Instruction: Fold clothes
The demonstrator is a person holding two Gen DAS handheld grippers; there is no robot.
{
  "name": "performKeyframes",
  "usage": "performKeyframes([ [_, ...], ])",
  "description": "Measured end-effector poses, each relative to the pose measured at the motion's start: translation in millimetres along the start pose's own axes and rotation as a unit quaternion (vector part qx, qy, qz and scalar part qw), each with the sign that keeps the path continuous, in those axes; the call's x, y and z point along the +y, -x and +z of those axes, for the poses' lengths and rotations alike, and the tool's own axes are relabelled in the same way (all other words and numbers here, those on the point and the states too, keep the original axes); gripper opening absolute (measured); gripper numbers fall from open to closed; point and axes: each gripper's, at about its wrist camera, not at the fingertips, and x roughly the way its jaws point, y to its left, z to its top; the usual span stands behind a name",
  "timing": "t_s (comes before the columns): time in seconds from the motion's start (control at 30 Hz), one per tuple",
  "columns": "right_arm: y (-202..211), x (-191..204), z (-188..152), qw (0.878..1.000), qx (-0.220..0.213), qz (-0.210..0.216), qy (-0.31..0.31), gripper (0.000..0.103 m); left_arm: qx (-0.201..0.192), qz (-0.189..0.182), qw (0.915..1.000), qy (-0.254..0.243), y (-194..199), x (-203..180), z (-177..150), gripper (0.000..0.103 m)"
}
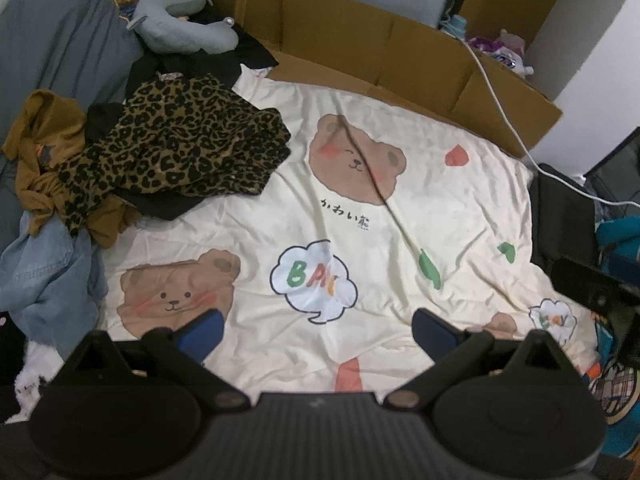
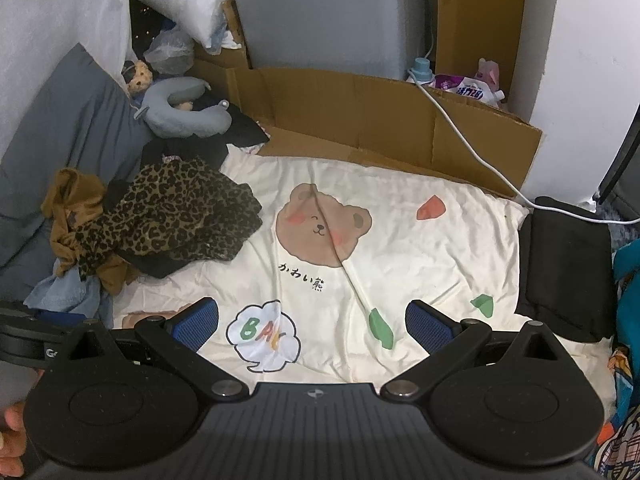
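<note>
A heap of unfolded clothes lies on the left of a cream bear-print bedsheet (image 1: 440, 216) (image 2: 432, 248). On top is a leopard-print garment (image 1: 180, 148) (image 2: 172, 212), over a mustard-brown garment (image 1: 44, 148) (image 2: 68, 204), a black piece (image 1: 168, 206) and pale blue denim (image 1: 44, 280) (image 2: 64, 292). A folded black garment (image 1: 560, 220) (image 2: 564, 268) rests at the sheet's right edge. My left gripper (image 1: 316, 332) hovers open over the sheet, nothing between its blue pads. My right gripper (image 2: 312, 326) is likewise open and empty above the sheet's near half.
Flattened cardboard (image 1: 400, 52) (image 2: 380, 120) lines the back of the bed, crossed by a white cable (image 1: 496, 100) (image 2: 460, 132). A grey neck pillow (image 1: 180, 20) (image 2: 184, 108) and a plush bear (image 2: 138, 76) sit back left. Colourful fabric (image 2: 628, 300) lies at far right.
</note>
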Motion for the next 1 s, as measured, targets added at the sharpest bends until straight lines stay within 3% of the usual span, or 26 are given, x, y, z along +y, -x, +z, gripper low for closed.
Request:
performKeyframes([
  [0.37,-7.9,-6.0,14.5,1.0,-0.003,0.007,-0.008,0.103,-0.001,0.012,0.9996,-0.027,-5.7,9.3,32.0,0.101],
  [0.5,-14.3,-13.3,18.9,1.0,-0.002,0.018,-0.021,0.103,-0.009,-0.011,0.9994,-0.033,-2.5,21.6,44.5,0.097],
  [1.0,-34.4,-33.5,48.1,0.999,-0.02,0.016,-0.037,0.103,-0.035,0.035,0.9987,-0.015,-23.3,78.7,104.3,0.097],
])
